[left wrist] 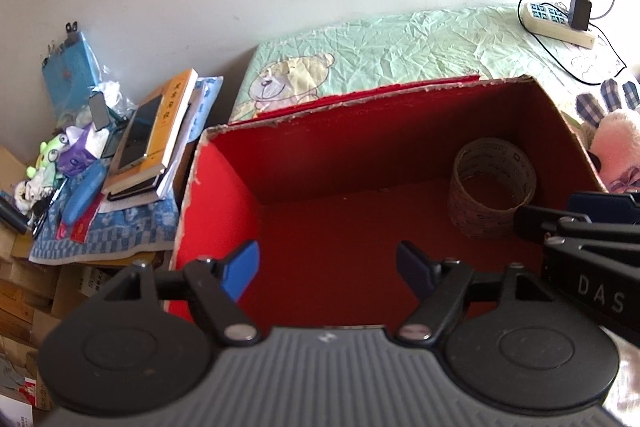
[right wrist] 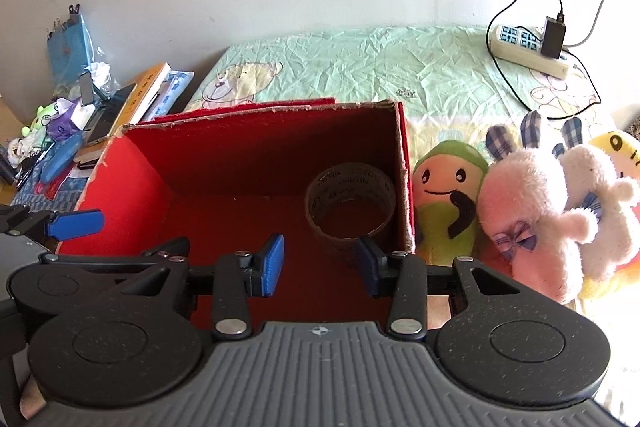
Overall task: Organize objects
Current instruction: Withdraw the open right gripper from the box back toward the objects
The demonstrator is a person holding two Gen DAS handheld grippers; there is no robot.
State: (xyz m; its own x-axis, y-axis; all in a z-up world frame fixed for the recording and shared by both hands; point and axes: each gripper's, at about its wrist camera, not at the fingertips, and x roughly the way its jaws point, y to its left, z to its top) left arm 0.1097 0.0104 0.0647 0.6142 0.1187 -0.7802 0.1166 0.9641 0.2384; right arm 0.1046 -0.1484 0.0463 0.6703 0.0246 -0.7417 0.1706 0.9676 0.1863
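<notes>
An open red cardboard box (left wrist: 400,147) (right wrist: 260,155) stands on the bed. A roll of clear tape (left wrist: 480,219) (right wrist: 348,183) stands on end inside it, near the right wall. My left gripper (left wrist: 328,267) hangs open above the box floor, with nothing between its blue pads. My right gripper (right wrist: 320,263) is open too, over the near right part of the box, just in front of the tape roll and not touching it. Each gripper shows at the edge of the other's view: the right gripper (left wrist: 580,219) and the left gripper's blue pad (right wrist: 76,223).
Plush toys sit against the box's right side: a green one (right wrist: 444,195), a pink rabbit (right wrist: 524,211), a white rabbit (right wrist: 600,195) and a yellow one (right wrist: 616,147). A power strip (right wrist: 528,51) with a charger lies at the back right. Books (left wrist: 156,135) and clutter are piled on the left.
</notes>
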